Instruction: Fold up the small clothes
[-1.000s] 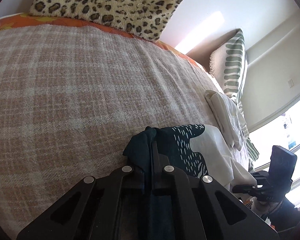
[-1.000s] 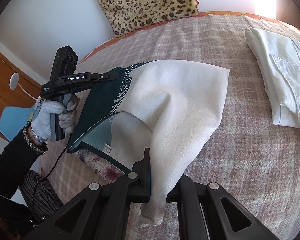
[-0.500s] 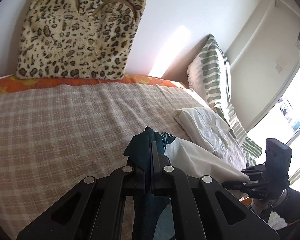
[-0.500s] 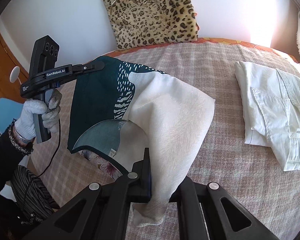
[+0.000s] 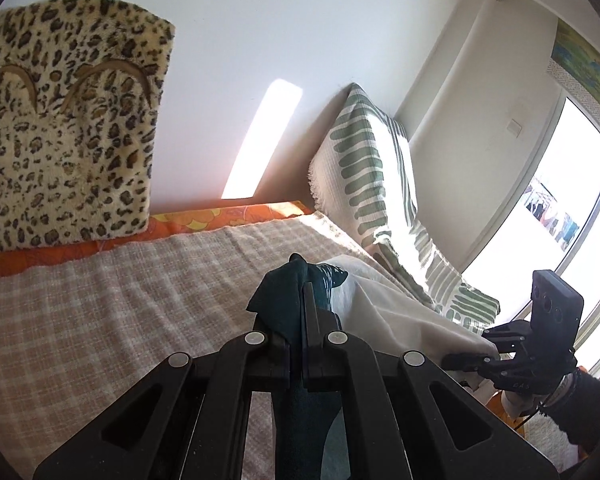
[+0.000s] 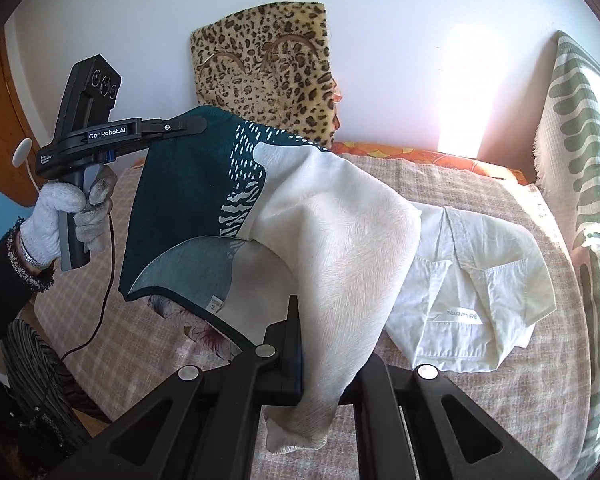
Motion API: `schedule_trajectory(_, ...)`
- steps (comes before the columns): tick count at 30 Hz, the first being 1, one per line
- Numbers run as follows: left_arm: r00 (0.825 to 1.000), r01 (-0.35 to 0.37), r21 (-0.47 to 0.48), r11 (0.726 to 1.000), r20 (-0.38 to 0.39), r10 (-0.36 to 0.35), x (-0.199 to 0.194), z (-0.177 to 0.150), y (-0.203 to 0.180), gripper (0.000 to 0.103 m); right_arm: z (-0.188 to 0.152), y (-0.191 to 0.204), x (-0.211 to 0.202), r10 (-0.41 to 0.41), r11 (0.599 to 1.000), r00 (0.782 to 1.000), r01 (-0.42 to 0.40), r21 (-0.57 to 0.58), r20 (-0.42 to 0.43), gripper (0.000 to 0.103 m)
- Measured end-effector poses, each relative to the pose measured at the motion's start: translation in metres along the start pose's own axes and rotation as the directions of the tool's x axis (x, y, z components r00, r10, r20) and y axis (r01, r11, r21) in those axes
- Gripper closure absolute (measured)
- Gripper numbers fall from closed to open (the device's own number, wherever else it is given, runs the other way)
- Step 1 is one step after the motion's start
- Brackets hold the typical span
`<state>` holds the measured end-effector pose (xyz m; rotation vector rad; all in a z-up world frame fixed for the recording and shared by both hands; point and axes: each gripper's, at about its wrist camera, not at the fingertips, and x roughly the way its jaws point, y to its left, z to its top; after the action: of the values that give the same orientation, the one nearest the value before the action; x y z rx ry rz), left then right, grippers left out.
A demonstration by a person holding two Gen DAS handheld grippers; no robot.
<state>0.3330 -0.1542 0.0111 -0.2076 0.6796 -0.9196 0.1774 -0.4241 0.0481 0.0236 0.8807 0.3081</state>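
A teal-and-cream patterned cloth (image 6: 308,232) hangs in the air above the bed, stretched between both grippers. My left gripper (image 5: 302,292) is shut on its dark teal corner (image 5: 284,300); in the right wrist view that same left gripper (image 6: 196,124) is held high by a gloved hand (image 6: 60,216). My right gripper (image 6: 305,320) is shut on the cream edge, which drapes over one finger and hides it. The left wrist view shows the right gripper (image 5: 460,358) clamping the cream end low at the right.
A folded white shirt (image 6: 480,280) lies on the plaid blanket (image 5: 100,320) to the right. A leopard cushion (image 6: 268,68) leans on the wall. A green-striped throw (image 5: 364,168) covers the right side. A floral cloth (image 6: 204,332) lies under the raised one.
Both grippers have risen and carried the cloth up off the blanket. It now hangs free between them, and the white shirt shows more fully behind it.
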Motion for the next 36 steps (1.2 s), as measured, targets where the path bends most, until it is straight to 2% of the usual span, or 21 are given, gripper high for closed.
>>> schedule_trajectory(9, 0.996, 0.092, 0.039, 0.995, 0.007, -0.092, 0.075, 0.017, -0.046, 0.101, 0.011, -0.069, -0.024, -0.154, 0.986, 0.988, 0.154, -0.056, 0.019, 0.101)
schedule_trajectory(15, 0.994, 0.11, 0.039, 0.993, 0.012, -0.111, 0.119, 0.021, -0.058, 0.101, 0.017, -0.115, -0.019, -0.232, 0.97, 0.973, 0.232, -0.076, 0.013, 0.101)
schedule_trajectory(20, 0.996, 0.09, 0.017, 0.996, 0.018, -0.09, 0.155, 0.018, -0.046, 0.101, 0.013, -0.153, 0.001, -0.256, 0.964, 0.967, 0.256, -0.076, 0.008, 0.101)
schedule_trajectory(23, 0.998, 0.047, -0.038, 0.998, -0.031, -0.048, 0.185, 0.006, -0.024, 0.101, 0.002, -0.178, 0.028, -0.211, 0.978, 0.977, 0.21, -0.015, -0.02, 0.101)
schedule_trajectory(27, 0.995, -0.05, -0.042, 0.998, -0.084, 0.046, 0.211, -0.008, 0.0, 0.101, -0.021, -0.205, 0.066, -0.11, 0.99, 0.991, 0.117, 0.083, -0.082, 0.1)
schedule_trajectory(28, 0.994, -0.063, -0.04, 0.997, -0.089, 0.059, 0.215, -0.01, 0.004, 0.101, -0.027, -0.212, 0.073, -0.097, 0.989, 0.99, 0.107, 0.106, -0.098, 0.098)
schedule_trajectory(31, 0.991, -0.085, -0.032, 0.996, -0.108, 0.081, 0.221, -0.014, 0.01, 0.101, -0.04, -0.235, 0.084, 0.018, 0.976, 0.991, 0.012, 0.217, -0.136, 0.088)
schedule_trajectory(33, 0.991, -0.085, -0.03, 0.996, -0.11, 0.081, 0.219, -0.016, 0.011, 0.101, -0.045, -0.245, 0.076, 0.071, 0.966, 0.993, -0.045, 0.254, -0.098, 0.08)
schedule_trajectory(34, 0.99, -0.091, -0.029, 0.995, -0.107, 0.087, 0.218, -0.016, 0.012, 0.101, -0.047, -0.25, 0.069, 0.1, 0.96, 0.992, -0.077, 0.268, -0.074, 0.072)
schedule_trajectory(36, 0.99, -0.095, -0.035, 0.995, -0.106, 0.091, 0.217, -0.016, 0.012, 0.101, -0.048, -0.259, 0.056, 0.128, 0.947, 0.991, -0.114, 0.3, -0.029, 0.066)
